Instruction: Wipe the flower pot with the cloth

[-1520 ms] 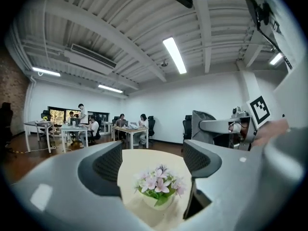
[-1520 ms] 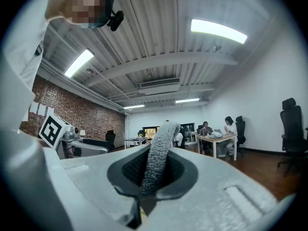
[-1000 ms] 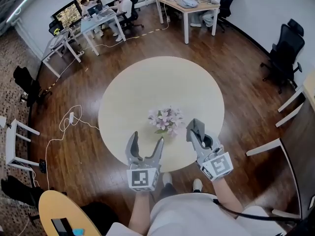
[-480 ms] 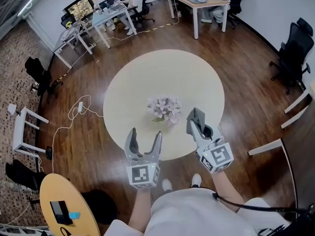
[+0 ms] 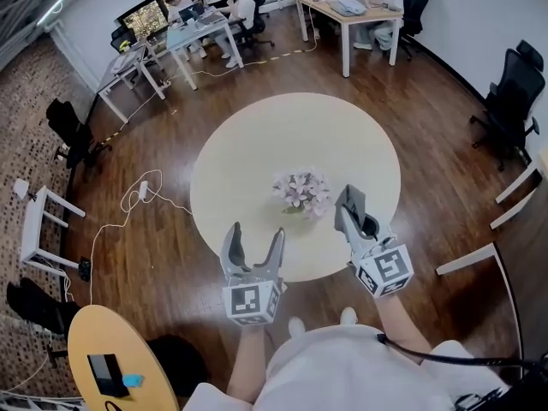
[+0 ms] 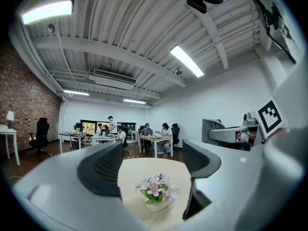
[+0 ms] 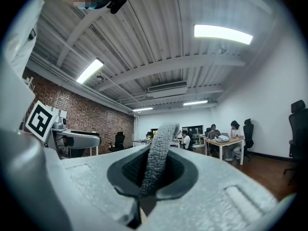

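Observation:
A small white flower pot [image 5: 301,205] of pink flowers [image 6: 156,191] stands on the round pale table [image 5: 257,144], a little nearer than its middle. My left gripper [image 5: 254,233] hovers over the table's near edge, short of the pot. Its jaws are apart and opening, with nothing between them; the pot shows far beyond the gap of the left gripper [image 6: 151,165]. My right gripper [image 5: 351,200] is just right of the pot and shut on a folded grey cloth [image 7: 158,153], which stands up edge-on between the jaws of the right gripper [image 7: 153,170].
Dark wood floor surrounds the table. A white cable [image 5: 137,197] lies on the floor at the left. Desks with seated people [image 5: 205,15] fill the far side. Black chairs [image 5: 514,92] stand at the right, and a small round yellow table [image 5: 111,358] sits near left.
My left gripper has shifted forward and a little up toward the table. The right gripper keeps its hold on the cloth and has hardly moved.

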`<state>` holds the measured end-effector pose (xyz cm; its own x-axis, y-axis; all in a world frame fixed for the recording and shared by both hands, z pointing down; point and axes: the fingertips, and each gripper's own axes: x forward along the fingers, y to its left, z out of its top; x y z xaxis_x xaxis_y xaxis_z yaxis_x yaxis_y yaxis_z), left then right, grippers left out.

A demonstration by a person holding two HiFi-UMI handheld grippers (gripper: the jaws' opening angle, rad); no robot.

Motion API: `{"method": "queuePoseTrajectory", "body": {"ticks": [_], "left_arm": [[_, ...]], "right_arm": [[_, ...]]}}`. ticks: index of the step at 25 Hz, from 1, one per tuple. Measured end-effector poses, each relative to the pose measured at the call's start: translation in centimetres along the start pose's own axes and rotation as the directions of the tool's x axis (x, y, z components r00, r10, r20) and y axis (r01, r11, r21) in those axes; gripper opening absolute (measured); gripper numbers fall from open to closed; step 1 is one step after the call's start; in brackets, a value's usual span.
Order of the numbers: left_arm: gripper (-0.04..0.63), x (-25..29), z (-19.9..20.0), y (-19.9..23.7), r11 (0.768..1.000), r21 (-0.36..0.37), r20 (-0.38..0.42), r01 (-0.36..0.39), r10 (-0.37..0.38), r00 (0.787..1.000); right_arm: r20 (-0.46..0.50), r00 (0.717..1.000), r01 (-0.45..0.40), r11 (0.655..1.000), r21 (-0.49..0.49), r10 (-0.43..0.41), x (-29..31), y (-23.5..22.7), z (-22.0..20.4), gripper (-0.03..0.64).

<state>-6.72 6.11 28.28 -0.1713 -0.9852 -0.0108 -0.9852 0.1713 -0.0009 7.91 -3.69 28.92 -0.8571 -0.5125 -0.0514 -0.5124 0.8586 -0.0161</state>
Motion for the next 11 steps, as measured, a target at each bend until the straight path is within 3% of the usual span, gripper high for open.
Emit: {"method": "queuePoseTrajectory", "body": {"ticks": [6, 11], "left_arm": [[0.382, -0.8, 1.1, 3.0, 1.000, -0.015, 0.026, -0.004, 0.005, 1.000], [0.382, -1.3, 0.1, 3.8, 1.000, -0.028, 0.002, 0.014, -0.014, 1.000]], "right_arm": [[-0.006, 1.000, 0.008, 1.000, -0.023, -0.008, 1.1, 1.6, 0.5, -0.002], [-0.018, 1.000, -0.004, 1.000, -0.029, 0.003, 2.1, 3.4, -0.2, -0.002]]}}
